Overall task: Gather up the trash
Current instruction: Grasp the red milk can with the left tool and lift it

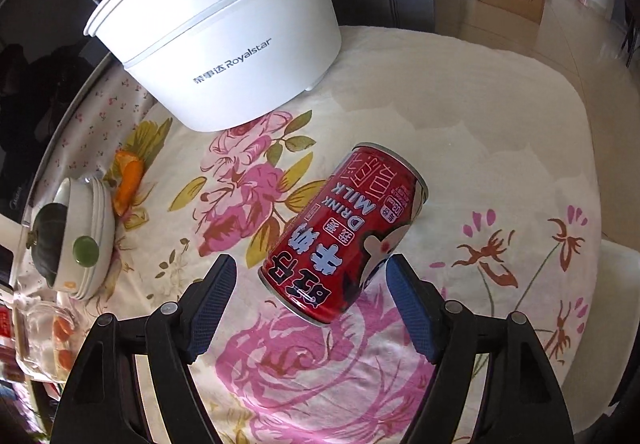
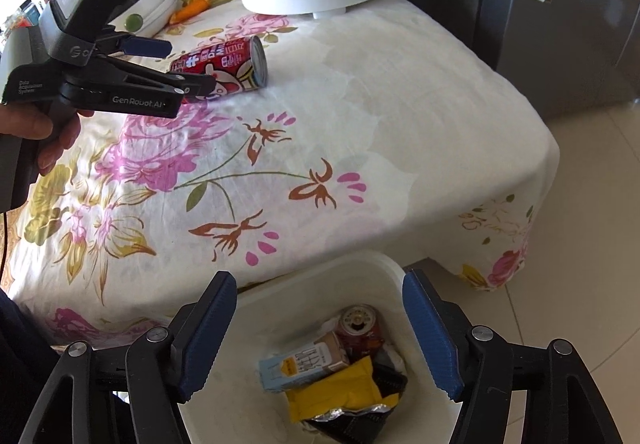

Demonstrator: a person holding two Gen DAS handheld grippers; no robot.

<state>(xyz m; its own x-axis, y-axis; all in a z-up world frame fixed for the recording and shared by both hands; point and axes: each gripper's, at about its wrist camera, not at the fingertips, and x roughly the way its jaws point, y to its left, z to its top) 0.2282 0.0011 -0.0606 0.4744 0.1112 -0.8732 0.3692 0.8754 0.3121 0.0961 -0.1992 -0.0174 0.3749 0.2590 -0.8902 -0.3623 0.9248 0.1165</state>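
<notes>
Can lies on its side just in front of the pot; your left gripper straddles it, jaws wide, ready to close.

White electric pot with long handle: "Royalstar" printed in grey on side wall, after three Chinese characters. Red metal drink can lying on floral cloth: "DRINK MILK" in white, large white Chinese characters beside. Black handheld left gripper: "GenRobot.AI" on jaw arm, "Data Acquisition System" on body.
</notes>
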